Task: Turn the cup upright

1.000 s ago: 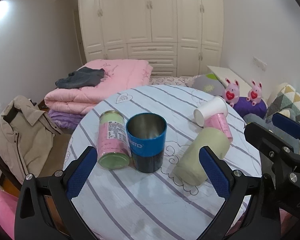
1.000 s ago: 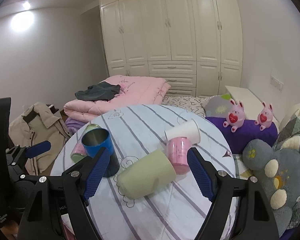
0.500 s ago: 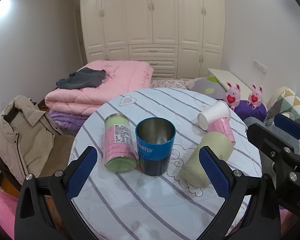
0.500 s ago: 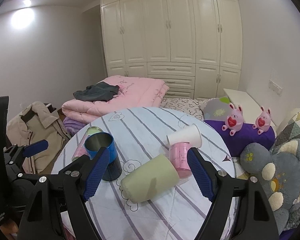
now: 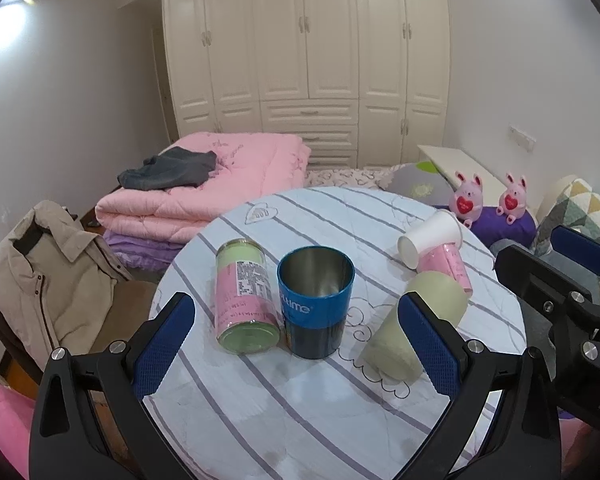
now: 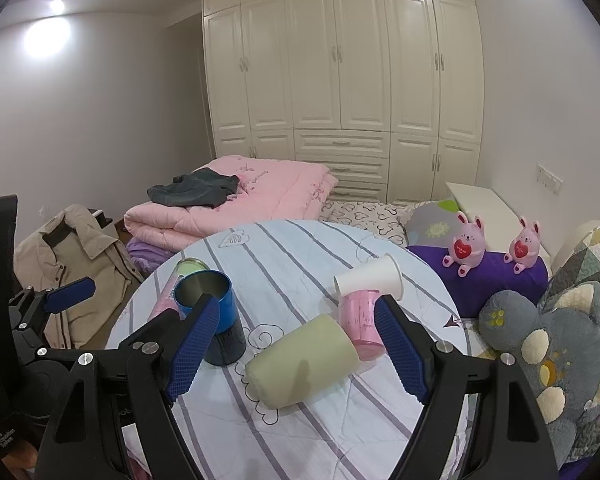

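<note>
Both views pulled back and up from the table [image 5: 300, 420] over the last second; cups now sit lower and smaller in frame, none shifted relative to each other. Left gripper [image 5: 296, 344] spread wide, empty, above the near table edge, facing the blue cup [image 5: 315, 304]. Right gripper [image 6: 296, 344] likewise spread wide, empty, framing the green cup [image 6: 302, 362] without touching. Green cup on its side near the table's front right, closed end toward the camera in the right view. Blue cup upright, mouth up, steel inside visible. Just left of it, touching or nearly, a pink-green can [image 5: 246, 296] on its side. Beyond the green cup, pink cup [image 6: 360, 322] on its side with a white paper cup [image 6: 370, 278] lying across its far end. Behind the table: pink quilt [image 5: 220, 184] with grey clothes [image 5: 170, 168] on top, beige jacket [image 5: 44, 276] at left, two pink plush toys [image 6: 466, 242] at right, wardrobe [image 6: 340, 72] at back.
</note>
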Tool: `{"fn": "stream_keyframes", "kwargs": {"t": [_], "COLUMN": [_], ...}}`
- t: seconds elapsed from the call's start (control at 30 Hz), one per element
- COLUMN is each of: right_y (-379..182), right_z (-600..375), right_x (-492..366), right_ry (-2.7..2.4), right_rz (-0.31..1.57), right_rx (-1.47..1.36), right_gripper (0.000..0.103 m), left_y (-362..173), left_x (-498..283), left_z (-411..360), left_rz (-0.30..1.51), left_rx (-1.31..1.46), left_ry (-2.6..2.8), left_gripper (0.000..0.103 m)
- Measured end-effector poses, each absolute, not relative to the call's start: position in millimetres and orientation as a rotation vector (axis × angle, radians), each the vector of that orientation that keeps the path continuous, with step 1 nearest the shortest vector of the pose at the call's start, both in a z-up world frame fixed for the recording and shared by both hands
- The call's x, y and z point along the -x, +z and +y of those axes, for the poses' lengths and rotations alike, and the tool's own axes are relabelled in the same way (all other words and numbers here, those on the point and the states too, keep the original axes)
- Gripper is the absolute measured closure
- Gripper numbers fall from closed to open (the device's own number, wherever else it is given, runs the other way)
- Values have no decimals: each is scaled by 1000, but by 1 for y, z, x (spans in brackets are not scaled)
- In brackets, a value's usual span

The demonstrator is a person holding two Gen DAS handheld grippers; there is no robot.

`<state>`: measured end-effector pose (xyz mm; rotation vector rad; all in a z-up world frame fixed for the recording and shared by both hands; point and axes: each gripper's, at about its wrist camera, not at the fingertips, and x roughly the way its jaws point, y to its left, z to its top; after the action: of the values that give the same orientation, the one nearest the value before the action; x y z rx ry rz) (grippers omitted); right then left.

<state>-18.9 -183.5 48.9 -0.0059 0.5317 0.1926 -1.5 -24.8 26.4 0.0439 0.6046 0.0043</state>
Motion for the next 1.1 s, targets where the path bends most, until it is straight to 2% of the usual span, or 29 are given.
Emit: {"fn": "stream_keyframes", "kwargs": {"t": [1.1], "right_y": [53], "right_z": [-179], "right_x": [25], "right_ry": [191], "right_rz": [508], "right_rx": [17], "right_gripper": [22], "left_y": [34], "left_x": [10], "left_z": [-26], "left_rz": [545], "left_rx": [-46], "left_ry": [9], "left_gripper": [0]}}
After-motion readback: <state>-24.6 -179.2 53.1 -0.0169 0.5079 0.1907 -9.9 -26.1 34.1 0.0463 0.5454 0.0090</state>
